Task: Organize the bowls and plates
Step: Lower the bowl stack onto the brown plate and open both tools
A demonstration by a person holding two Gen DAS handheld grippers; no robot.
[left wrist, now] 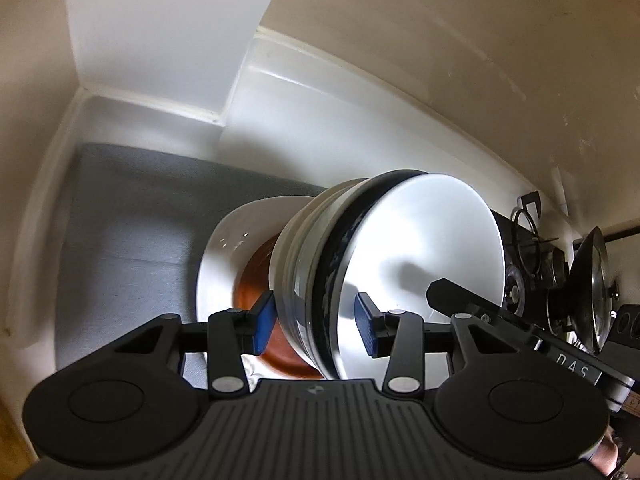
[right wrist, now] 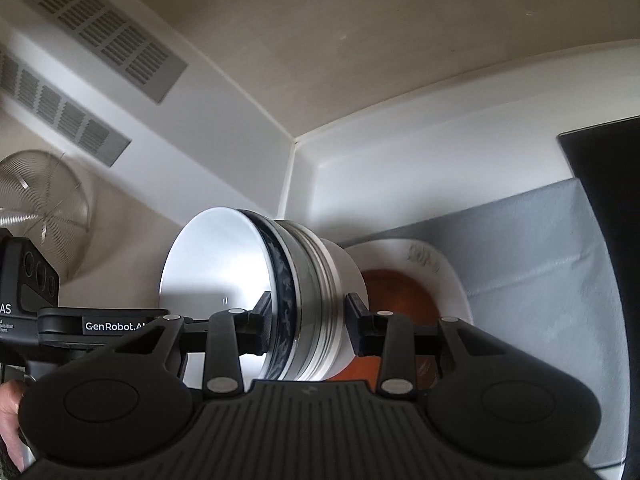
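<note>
A stack of nested bowls (left wrist: 360, 272), white with one dark blue patterned rim, sits on a brown plate (left wrist: 256, 280) that lies on a white plate (left wrist: 216, 264) on a grey mat (left wrist: 128, 232). My left gripper (left wrist: 316, 324) straddles the stack's rim, its blue pads (left wrist: 264, 320) on either side, one inside the top bowl. My right gripper (right wrist: 308, 320) holds the same stack (right wrist: 304, 292) from the opposite side, one finger inside the top bowl and one outside. The brown plate (right wrist: 396, 284) and white plate (right wrist: 444, 276) show behind the stack.
White walls close the corner behind the mat (right wrist: 540, 264). A gas stove (left wrist: 528, 248) with a pan lid (left wrist: 592, 288) stands to the right in the left wrist view. A wire strainer (right wrist: 44, 200) and a vent grille (right wrist: 96, 32) show in the right wrist view.
</note>
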